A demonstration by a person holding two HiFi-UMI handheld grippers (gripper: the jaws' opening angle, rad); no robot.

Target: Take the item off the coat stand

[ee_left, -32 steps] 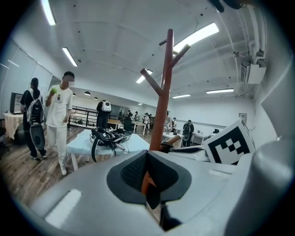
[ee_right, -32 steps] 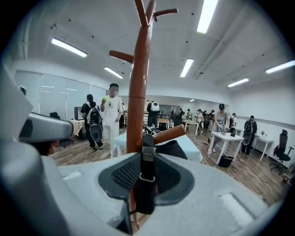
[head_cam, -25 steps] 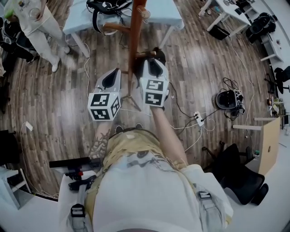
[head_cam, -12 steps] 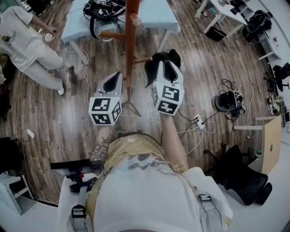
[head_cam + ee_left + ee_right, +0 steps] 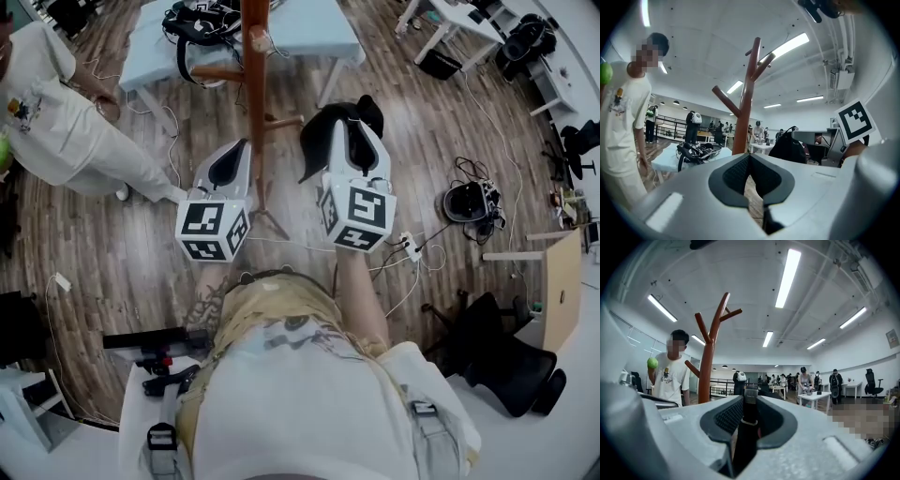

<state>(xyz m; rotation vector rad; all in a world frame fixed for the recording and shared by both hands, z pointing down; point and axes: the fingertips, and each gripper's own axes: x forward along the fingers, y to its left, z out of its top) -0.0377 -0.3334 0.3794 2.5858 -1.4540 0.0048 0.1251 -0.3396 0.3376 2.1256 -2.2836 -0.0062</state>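
Black strapped item [image 5: 314,141] | clamped in right gripper [image 5: 747,397] | beside coat stand [image 5: 255,103]

No legible text, brand or number in any view.
- Left cube [image 5: 214,230], right cube [image 5: 358,214]: black-and-white square marker patterns only, no letters or digits.
- T-shirt [image 5: 621,122] of the bystander: small printed picture on the chest, no words that can be made out.
- Wall plate [image 5: 891,338]: too small to read.

Head view dwn, gripper views twd stand [image 5: 254,112]
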